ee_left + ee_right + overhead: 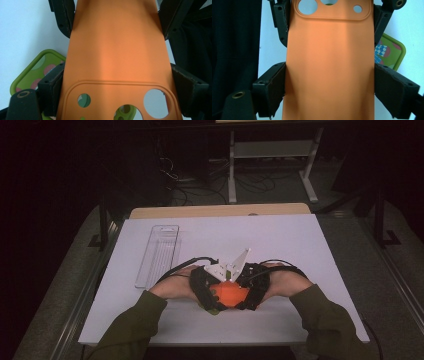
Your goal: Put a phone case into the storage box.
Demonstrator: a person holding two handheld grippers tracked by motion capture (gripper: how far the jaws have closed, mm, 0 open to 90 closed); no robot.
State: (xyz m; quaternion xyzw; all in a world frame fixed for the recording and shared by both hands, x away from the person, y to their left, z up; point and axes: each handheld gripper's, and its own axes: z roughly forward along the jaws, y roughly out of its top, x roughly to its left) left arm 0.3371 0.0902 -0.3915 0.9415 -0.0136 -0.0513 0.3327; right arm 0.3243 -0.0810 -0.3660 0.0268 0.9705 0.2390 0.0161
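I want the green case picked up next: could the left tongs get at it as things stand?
Probably not yet: the left tongs are shut on the orange case, which lies over much of the green case beneath.

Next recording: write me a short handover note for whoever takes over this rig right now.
Left tool: shut on the orange phone case, gripping its long edges at the camera-cutout end.
Right tool: shut on the same case at the plain end.
The case is held between both tools at the near middle of the white table. A green patterned phone lies under it. A clear tray sits far left, untouched.
Done: case gripped by both tools.
Left, probably: fit the case onto the phone.
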